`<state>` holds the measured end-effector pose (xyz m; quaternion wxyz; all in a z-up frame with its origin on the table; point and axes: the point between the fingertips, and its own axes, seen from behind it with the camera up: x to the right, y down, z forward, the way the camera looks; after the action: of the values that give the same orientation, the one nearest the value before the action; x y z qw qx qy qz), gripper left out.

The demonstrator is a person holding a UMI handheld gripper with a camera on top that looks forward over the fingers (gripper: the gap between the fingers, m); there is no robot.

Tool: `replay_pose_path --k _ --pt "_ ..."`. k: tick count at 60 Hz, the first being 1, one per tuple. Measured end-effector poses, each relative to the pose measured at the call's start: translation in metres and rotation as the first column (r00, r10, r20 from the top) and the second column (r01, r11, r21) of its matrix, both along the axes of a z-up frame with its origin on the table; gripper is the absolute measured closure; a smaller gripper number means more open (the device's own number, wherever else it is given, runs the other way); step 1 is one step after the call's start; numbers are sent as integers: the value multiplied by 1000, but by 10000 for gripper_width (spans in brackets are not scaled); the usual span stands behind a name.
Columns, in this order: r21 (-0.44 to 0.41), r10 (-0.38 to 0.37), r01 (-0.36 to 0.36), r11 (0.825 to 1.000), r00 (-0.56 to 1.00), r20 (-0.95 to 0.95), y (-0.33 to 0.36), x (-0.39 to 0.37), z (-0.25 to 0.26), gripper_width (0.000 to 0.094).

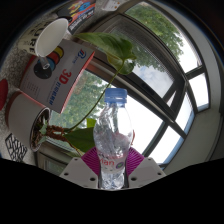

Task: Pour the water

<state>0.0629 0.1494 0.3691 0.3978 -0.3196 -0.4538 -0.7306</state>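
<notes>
A clear plastic water bottle [113, 140] with a blue cap and a red-lettered label stands upright between my fingers. My gripper [112, 168] is shut on the bottle's lower body, with the pink pads [91, 160] pressed on it at both sides. The bottle is lifted and the whole view is tilted. A white pot [21, 112] with a green plant [100, 55] lies beyond the bottle to the left.
A red-and-white carton [68, 78] stands beside the plant pot. A white lamp or dish [45, 40] is farther back. A large window with dark frames [165, 80] fills the background, with trees outside.
</notes>
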Motion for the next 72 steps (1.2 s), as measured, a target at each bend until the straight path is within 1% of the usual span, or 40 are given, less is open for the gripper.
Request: replay_pose_path --k 7,11,12,21,27,32,36,39,41,44,48,51,53,54,57,60,61,63,67,72 --pt "-96 49 -23 995 958 283 29 -60 -31 644" --pt "-141 76 -21 990 915 396 39 -77 -55 645" --pt "-152 83 -22 988 907 413 45 -88 -57 644" --pt "-216 99 11 976 866 491 52 -95 -88 641" --pt "-232 123 -6 973 860 495 50 -98 -91 642" --pt "-225 132 -33 974 888 440 42 -93 -78 641" --pt "-188 140 -79 979 931 338 34 -93 -51 641" --pt "-149 162 -133 980 967 198 19 -84 -22 641" --pt "-123 179 -171 978 982 63 11 -82 -6 642" --pt "-75 222 -235 969 963 -153 -2 -76 20 641" --pt "10 288 -316 949 850 -441 -21 -72 42 643" --pt "69 322 -363 929 706 -631 -31 -67 51 641" --pt "115 335 -376 919 595 -730 -43 -57 60 642" --pt "132 336 -383 914 534 -776 -43 -61 51 642" --pt "186 334 -395 900 351 -875 -49 -55 47 642" --pt "218 310 -408 887 173 -935 -52 -52 34 641" --pt "226 297 -410 884 117 -948 -51 -54 22 640" --pt "230 263 -406 884 26 -964 -49 -49 4 639" --pt "224 184 -394 891 -138 -973 -40 -42 -36 641" --pt "187 77 -373 909 -291 -954 -28 -34 -92 643"
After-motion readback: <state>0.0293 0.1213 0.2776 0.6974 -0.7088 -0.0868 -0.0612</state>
